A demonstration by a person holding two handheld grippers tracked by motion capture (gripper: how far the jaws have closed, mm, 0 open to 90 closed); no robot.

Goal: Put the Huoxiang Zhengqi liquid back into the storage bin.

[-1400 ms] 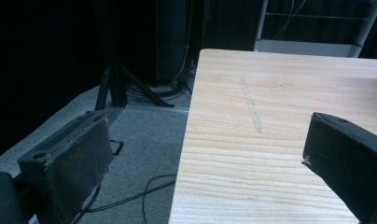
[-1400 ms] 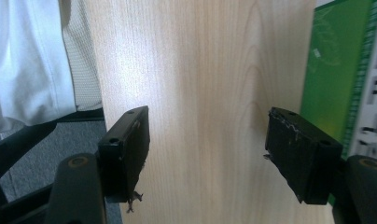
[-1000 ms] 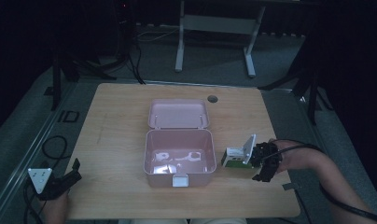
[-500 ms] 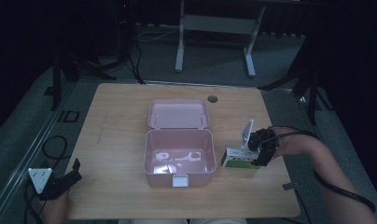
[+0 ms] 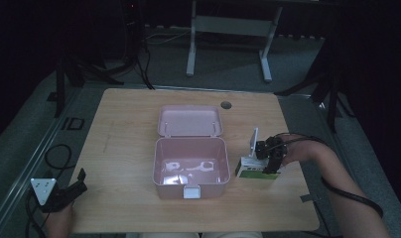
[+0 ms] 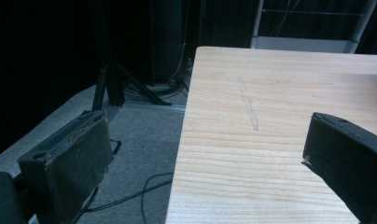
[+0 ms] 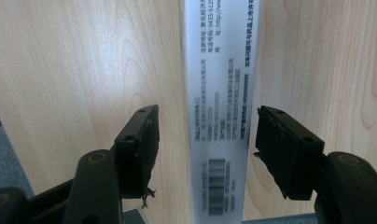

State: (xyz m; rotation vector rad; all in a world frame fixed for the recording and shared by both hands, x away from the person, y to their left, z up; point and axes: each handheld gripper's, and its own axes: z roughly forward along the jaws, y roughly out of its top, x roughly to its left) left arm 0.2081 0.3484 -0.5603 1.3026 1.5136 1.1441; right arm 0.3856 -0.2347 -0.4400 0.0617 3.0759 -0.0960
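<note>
Tongs on the right (image 5: 271, 159) are down over a small carton (image 5: 254, 168) that lies on the desk (image 5: 124, 148) just to the right of the pink box (image 5: 188, 168). Up close in the right gripper view, the carton (image 7: 221, 140) runs straight up between the two jaws, barcode end nearest the camera, with a sliver of wood showing on each side of it, so the pads aren't pressing on it yet. The jaws have just been closing in on it though, carton right in the gap. The carton's face is white with small print, and from the high view its side is green and white.

The pink box sits open mid-desk, lid (image 5: 189, 120) flipped back flat behind it, something pale and shiny in the bottom that I can't make out.

Left tongs (image 5: 69, 191) hang at the near left corner of the desk, jaws spread wide with nothing in them. In the left gripper view they (image 6: 203, 158) straddle the desk edge, floor and cables on one side, bare wood on the other.
</note>
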